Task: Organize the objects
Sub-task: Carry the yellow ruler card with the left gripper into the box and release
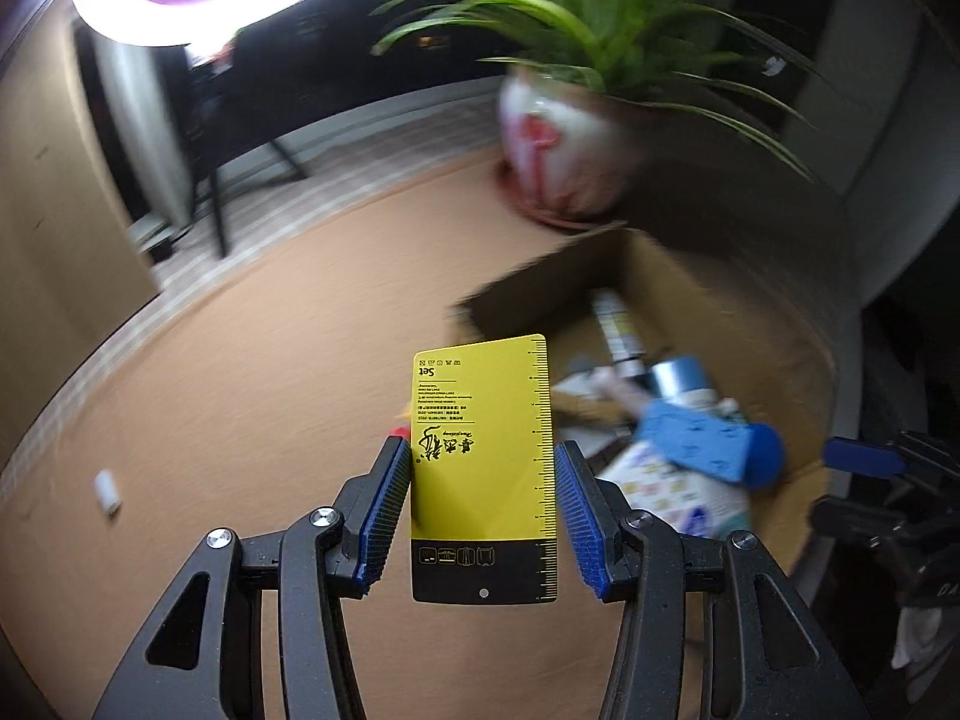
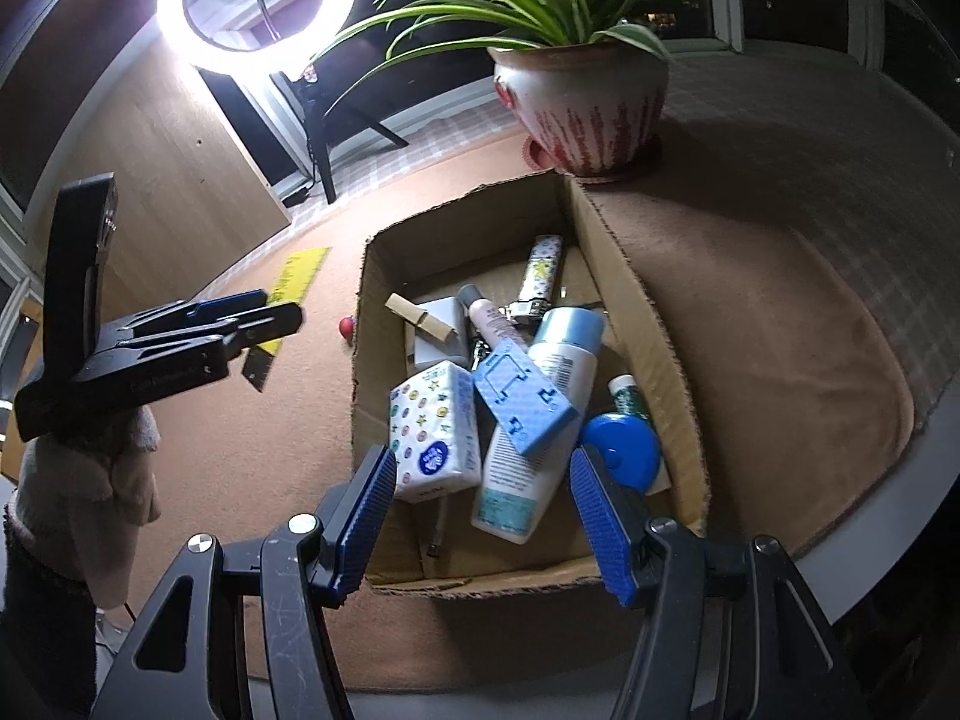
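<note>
Left gripper [image 1: 483,516] pinches our yellow ruler card [image 1: 483,450] by its long edges: light, thin, bendy, slick; cardboard box [image 2: 624,276] at 2 o'clock.

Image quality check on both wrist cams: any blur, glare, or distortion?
Left wrist: background motion-smeared, plant pot and box soft, while the yellow card in the left gripper stays sharp. Right wrist: crisp, but the ring light blows out and the edges fall dark. Both: heavy fisheye curving of the table edge.
</note>
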The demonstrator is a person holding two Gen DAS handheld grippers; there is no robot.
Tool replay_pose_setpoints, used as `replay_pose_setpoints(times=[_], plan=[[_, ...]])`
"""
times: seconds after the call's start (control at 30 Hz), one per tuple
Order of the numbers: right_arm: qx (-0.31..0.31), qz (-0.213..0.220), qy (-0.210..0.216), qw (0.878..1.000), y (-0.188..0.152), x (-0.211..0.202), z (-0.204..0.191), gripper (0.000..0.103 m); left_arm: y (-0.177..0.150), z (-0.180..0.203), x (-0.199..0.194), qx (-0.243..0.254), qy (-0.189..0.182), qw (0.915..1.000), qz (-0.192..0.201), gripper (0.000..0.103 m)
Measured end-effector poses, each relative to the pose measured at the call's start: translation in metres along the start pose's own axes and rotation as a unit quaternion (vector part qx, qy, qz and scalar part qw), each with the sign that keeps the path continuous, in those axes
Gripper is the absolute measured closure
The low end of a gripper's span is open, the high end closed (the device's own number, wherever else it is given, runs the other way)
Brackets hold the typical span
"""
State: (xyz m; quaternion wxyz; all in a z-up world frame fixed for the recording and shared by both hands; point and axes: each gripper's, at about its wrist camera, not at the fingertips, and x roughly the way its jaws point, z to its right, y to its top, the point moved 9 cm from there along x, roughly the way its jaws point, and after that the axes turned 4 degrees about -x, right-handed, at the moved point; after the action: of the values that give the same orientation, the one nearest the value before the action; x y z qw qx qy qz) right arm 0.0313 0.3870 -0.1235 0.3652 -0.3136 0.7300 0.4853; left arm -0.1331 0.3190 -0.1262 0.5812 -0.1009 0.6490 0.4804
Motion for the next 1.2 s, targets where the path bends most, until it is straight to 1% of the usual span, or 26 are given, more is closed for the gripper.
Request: replay_pose_setpoints(times=[0.17,0.33,0.4,0.57,0.6,0.63,0.67,0.7,0.9,1.0,1.1,1.2], plan=[[0.007,0.004,-0.002,1.0,-0.004,-0.006,0.012,0.046,0.009,0.048,0.011,0.02,-0.008,0.9998,-0.005,0.05],[0.019,0.006,-0.007,1.0,-0.007,-0.011,0.026,0.046,0.017,0.075,0.025,0.033,-0.008,0.9994,-0.007,0.05],[0.023,0.008,-0.008,1.0,-0.007,-0.013,0.031,0.046,0.021,0.088,0.027,0.042,-0.009,0.9991,-0.005,0.05],[0.026,0.011,-0.012,1.0,-0.009,-0.017,0.038,0.046,0.027,0.108,0.028,0.054,-0.013,0.9985,-0.001,0.05],[0.027,0.011,-0.012,0.999,-0.01,-0.017,0.039,0.046,0.028,0.11,0.028,0.056,-0.014,0.9984,-0.002,0.049],[0.028,0.011,-0.011,0.999,-0.01,-0.018,0.04,0.046,0.027,0.115,0.029,0.058,-0.018,0.9981,-0.008,0.046],[0.029,0.011,-0.01,0.999,-0.01,-0.018,0.04,0.046,0.027,0.118,0.029,0.061,-0.018,0.9979,-0.012,0.036],[0.028,0.01,-0.01,0.999,-0.011,-0.018,0.04,0.046,0.027,0.119,0.029,0.062,-0.015,0.9979,-0.009,0.033],[0.024,0.006,-0.008,1.0,-0.013,-0.016,0.036,0.046,0.028,0.121,0.019,0.061,-0.014,0.998,0.003,0.033],[0.021,0.004,-0.005,1.0,-0.014,-0.015,0.032,0.046,0.028,0.116,0.013,0.057,-0.011,0.9982,0.01,0.033],[0.018,0.004,-0.001,1.0,-0.014,-0.014,0.026,0.046,0.027,0.107,0.007,0.049,-0.008,0.9987,0.014,0.033],[0.014,0.002,0.001,1.0,-0.015,-0.013,0.02,0.046,0.025,0.089,0.001,0.035,-0.001,0.9992,0.019,0.033]])
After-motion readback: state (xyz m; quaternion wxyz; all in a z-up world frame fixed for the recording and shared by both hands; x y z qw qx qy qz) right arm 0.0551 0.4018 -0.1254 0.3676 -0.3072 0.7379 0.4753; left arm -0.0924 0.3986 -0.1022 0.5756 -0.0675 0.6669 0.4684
